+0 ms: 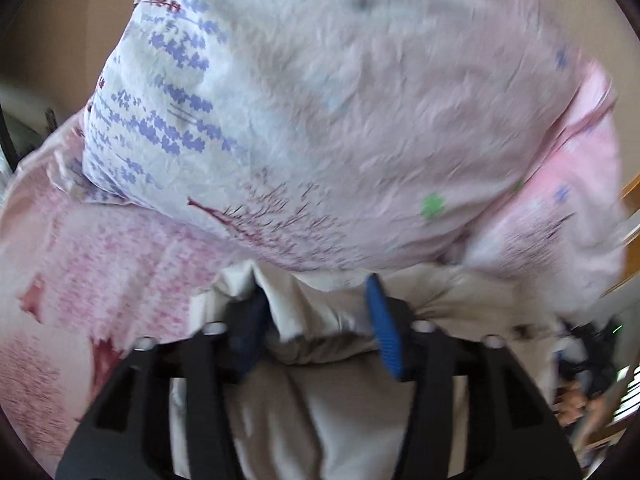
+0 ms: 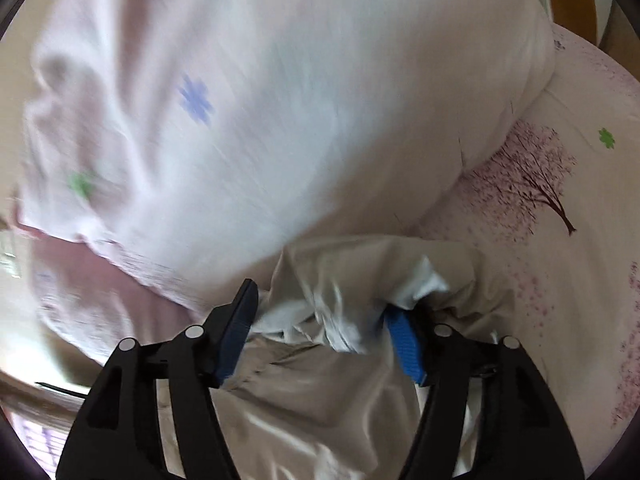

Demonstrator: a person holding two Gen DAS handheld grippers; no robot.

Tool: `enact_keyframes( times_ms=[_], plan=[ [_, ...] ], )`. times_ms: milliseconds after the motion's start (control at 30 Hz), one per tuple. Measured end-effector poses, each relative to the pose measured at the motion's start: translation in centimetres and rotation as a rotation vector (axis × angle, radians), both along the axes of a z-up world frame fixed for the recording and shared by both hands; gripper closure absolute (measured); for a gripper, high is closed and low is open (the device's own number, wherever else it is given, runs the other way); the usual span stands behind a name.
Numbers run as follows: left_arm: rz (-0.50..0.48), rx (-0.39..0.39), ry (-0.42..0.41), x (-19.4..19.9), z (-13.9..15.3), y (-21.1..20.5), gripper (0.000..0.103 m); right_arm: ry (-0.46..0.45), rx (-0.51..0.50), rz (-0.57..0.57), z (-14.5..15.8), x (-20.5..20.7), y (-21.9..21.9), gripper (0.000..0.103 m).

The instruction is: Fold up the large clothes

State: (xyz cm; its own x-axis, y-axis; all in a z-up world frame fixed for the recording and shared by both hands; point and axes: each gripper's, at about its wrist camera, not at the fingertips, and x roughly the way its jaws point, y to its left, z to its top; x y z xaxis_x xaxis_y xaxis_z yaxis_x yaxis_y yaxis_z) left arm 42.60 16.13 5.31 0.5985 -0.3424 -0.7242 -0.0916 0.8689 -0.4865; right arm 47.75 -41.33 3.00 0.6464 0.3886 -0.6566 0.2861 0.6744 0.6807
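A beige garment with a white lining [image 1: 320,400] is bunched between the blue fingers of my left gripper [image 1: 316,320]; the jaws stand partly apart with the cloth gathered between them. In the right wrist view the same beige garment [image 2: 320,400] fills the gap of my right gripper [image 2: 324,320], whose blue pads [image 2: 406,344] press into the folds. Both views are blurred by motion. Much of the garment is hidden below the frames.
A big pale pink quilt with purple flower and tree prints [image 1: 340,120] is heaped right in front of both grippers [image 2: 280,100]. It lies on a pink bedsheet with printed trees [image 2: 560,200]. Wooden furniture [image 1: 632,248] shows at the right edge.
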Motion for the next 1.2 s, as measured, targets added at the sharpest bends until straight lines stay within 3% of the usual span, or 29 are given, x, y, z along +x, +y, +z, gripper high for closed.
enact_keyframes(
  times_ms=[67,200,267,367,433,467,667,767,867,1033,1200],
  plan=[
    [0.014,-0.047,-0.073,-1.0,1.3,1.0,0.017,-0.051,0.015,0.001,0.6,-0.8,-0.6,0.036],
    [0.022,-0.014,-0.231,-4.1,4.4,2.0,0.015,-0.178,-0.120,-0.033,3.4,-3.7,-0.8,0.035],
    [0.018,0.043,-0.276,-6.0,5.7,1.6,0.015,-0.241,-0.216,-0.003,4.9,-5.3,0.5,0.035],
    [-0.048,0.163,-0.333,-9.1,6.8,-1.0,0.015,-0.315,-0.374,0.169,6.2,-7.6,5.4,0.054],
    [-0.122,0.216,-0.345,-11.3,6.9,-3.2,0.015,-0.314,-0.419,0.268,5.9,-8.8,8.5,0.073],
    [-0.159,0.235,-0.345,-12.4,6.5,-4.6,0.015,-0.310,-0.417,0.305,5.5,-9.2,9.4,0.076],
    [-0.289,0.314,-0.279,-14.3,3.4,-9.8,0.020,-0.250,-0.452,0.478,2.8,-10.0,15.4,0.083],
    [-0.300,0.349,-0.250,-13.6,2.2,-11.0,0.024,-0.221,-0.465,0.506,2.1,-8.9,17.0,0.083],
    [-0.293,0.367,-0.175,-11.6,0.4,-11.4,0.030,-0.119,-0.486,0.527,0.9,-7.0,19.5,0.083],
    [-0.284,0.337,-0.080,-8.5,-1.5,-11.6,0.032,0.089,-0.418,0.519,-2.3,-3.1,19.3,0.085],
    [-0.269,0.360,-0.019,-6.6,-2.6,-12.5,0.032,0.144,-0.423,0.531,-3.3,-2.1,19.2,0.085]
  ],
)
